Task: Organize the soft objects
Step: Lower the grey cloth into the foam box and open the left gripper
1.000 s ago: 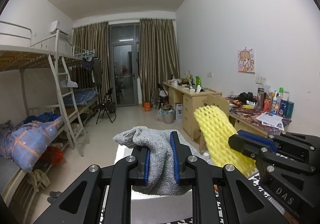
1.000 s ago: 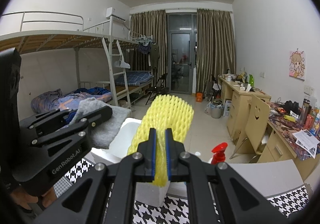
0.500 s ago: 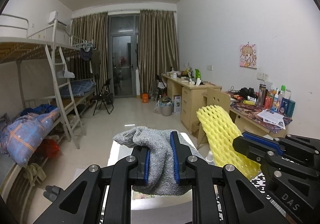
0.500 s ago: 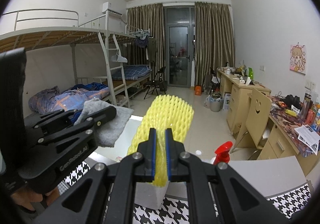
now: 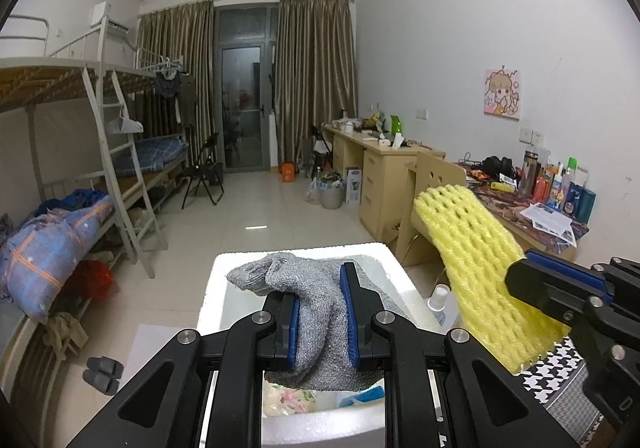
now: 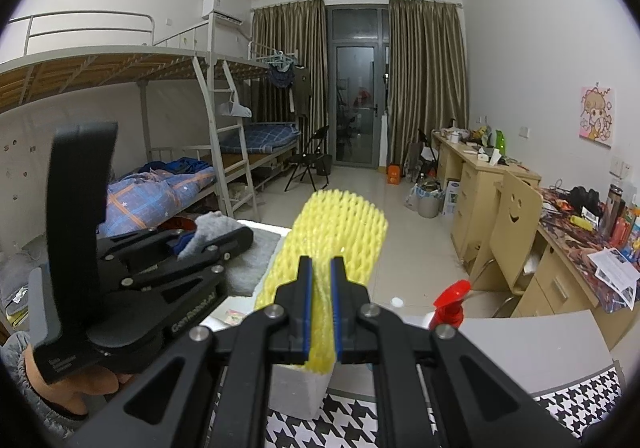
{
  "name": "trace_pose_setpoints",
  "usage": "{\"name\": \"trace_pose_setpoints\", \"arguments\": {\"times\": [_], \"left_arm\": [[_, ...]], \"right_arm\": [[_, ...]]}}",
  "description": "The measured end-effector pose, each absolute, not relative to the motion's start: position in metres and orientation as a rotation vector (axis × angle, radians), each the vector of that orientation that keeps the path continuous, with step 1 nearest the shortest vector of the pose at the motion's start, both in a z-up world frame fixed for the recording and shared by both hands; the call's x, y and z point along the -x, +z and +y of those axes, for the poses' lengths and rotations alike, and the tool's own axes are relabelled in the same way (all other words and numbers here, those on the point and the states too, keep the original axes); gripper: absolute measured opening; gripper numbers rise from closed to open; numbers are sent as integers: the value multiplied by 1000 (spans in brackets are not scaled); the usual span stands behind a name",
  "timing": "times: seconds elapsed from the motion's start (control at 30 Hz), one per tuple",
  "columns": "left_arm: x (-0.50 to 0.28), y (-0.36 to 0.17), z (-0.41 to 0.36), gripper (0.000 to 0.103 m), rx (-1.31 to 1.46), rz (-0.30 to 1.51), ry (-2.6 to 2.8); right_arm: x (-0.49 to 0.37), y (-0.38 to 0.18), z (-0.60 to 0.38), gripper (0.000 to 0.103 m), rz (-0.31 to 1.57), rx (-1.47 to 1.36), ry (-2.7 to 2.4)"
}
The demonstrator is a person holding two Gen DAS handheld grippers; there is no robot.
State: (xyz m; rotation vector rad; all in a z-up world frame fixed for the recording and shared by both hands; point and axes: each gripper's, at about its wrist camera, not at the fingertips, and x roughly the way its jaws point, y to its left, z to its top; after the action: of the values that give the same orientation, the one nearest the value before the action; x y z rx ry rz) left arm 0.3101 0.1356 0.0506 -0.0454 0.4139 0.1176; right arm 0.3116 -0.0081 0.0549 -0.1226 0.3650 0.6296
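While both grippers hover at the white foam box, each one holds a soft thing.

Seen from the left wrist view, the left gripper has its blue-padded jaws pressed onto a grey knitted cloth, which bulges out above and below the pads and hangs over the open top of the foam box; some packets lie inside the box under it, too unclear to name. To the right of the box, the right gripper is clamped on a yellow foam net sleeve, whose free end sticks up and forward, tilted away from the box. A spray bottle with a red trigger stands just beside the box's right wall, on the houndstooth-patterned cloth.
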Motion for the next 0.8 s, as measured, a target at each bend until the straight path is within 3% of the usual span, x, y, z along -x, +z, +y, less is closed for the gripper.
{"name": "trace_pose_setpoints", "arguments": {"times": [0.2,0.27,0.3,0.4,0.53,0.8], "left_arm": [[-329,45,142,23,48,461,128],[-333,42,144,35,45,482,136],[-334,41,144,49,44,487,138],[-330,41,144,72,22,479,168],[-323,44,147,90,35,465,186],[-305,56,153,95,43,408,192]], "right_arm": [[-316,56,-6,11,371,123,626],[-316,56,-5,11,373,125,626],[-317,56,-5,11,374,127,627],[-318,55,-3,11,375,130,628],[-323,55,-3,11,379,125,631],[-323,55,-1,11,374,121,642]]}}
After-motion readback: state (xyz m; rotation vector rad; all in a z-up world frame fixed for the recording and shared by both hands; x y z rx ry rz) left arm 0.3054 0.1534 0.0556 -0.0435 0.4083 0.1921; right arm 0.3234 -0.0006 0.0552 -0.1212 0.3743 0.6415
